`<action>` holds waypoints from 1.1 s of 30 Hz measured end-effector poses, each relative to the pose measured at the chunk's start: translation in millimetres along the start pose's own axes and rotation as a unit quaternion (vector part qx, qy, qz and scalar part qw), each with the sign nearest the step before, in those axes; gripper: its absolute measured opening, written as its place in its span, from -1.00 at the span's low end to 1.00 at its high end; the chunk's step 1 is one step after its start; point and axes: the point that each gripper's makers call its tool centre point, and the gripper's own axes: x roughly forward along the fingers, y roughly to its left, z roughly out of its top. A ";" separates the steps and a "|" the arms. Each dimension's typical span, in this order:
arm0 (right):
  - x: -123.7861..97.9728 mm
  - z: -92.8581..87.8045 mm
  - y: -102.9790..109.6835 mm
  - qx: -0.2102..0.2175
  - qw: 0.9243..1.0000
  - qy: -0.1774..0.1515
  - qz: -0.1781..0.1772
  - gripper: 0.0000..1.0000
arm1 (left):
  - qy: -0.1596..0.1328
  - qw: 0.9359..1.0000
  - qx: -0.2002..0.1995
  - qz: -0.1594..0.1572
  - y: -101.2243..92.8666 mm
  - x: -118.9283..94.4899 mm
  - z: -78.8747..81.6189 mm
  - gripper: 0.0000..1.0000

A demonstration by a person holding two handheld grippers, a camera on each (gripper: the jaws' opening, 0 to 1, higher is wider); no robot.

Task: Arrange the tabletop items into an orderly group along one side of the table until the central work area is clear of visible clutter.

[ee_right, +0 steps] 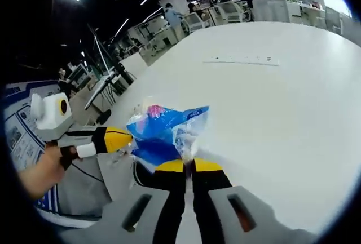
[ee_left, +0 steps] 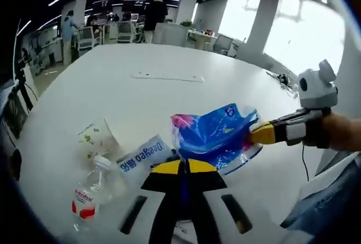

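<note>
Blue plastic bag [ee_left: 217, 134]: lying crumpled near the table's [ee_left: 169, 94] near edge, pink patch at one corner, white print on its face. Both tongs are gripping it. In the left gripper view, the left tongs [ee_left: 182, 167] are closing narrow on the bag's lower edge, and the right tongs [ee_left: 255, 135] are coming in from the right, pinching the bag's far corner. In the right gripper view, the right tongs [ee_right: 189, 165] are closing on the bag [ee_right: 163, 128] while the left tongs [ee_right: 128, 140] are biting its opposite side.

Surrounding items, left gripper view: a white-and-blue packet [ee_left: 142, 158] reading "Deeguo" is lying just beside the bag, touching the left tongs; a clear plastic bottle [ee_left: 91, 192] with a red label is lying on its side near it; a pale wrapper with green print [ee_left: 93, 137] is sitting just behind.

Open room: a long white strip [ee_left: 167, 76] is resting well apart, mid-table. Beyond it, the white surface is running bare toward the far rim.
</note>
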 end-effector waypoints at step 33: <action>-107.0 62.6 -114.7 0.110 0.984 -0.130 -0.041 -1.00 | -0.028 0.989 0.099 -0.104 -133.8 54.7 109.4 -1.00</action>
